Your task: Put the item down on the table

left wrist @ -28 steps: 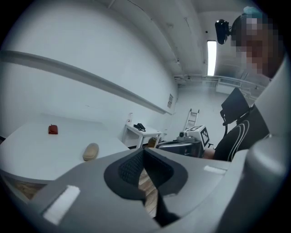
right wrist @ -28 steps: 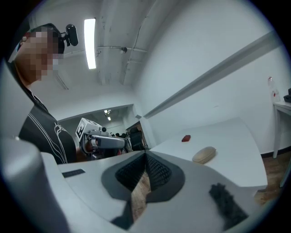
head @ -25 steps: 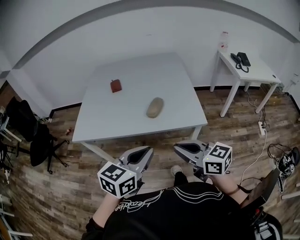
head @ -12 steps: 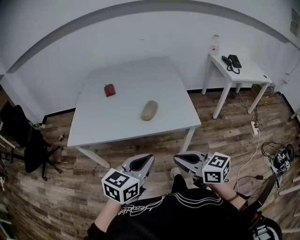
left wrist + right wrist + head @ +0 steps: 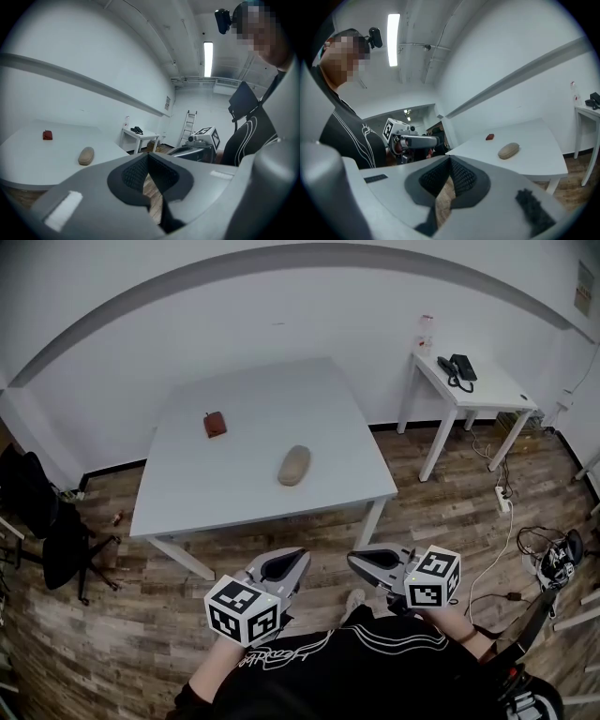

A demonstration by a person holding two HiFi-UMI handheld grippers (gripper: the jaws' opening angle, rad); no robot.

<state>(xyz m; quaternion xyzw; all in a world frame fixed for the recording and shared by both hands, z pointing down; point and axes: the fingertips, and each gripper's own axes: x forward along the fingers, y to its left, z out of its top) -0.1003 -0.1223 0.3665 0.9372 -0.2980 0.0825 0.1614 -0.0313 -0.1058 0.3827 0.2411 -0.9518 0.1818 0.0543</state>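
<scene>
Standing back from the white table [image 5: 267, 399], the person holds the left gripper [image 5: 284, 565] and right gripper [image 5: 371, 562] at waist level, both shut and empty as a second ago; the table has drifted slightly left in the head view. One tan case [image 5: 293, 465] and one small red object [image 5: 215, 424] lie on the table, well ahead of both grippers.

Head camera looks steeply down; both gripper views share the table [image 5: 262, 418].

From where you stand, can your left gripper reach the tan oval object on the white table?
Probably not: left gripper sits by the body, wooden floor between it and the white table. Nothing blocks the tan oval object; step closer.
</scene>
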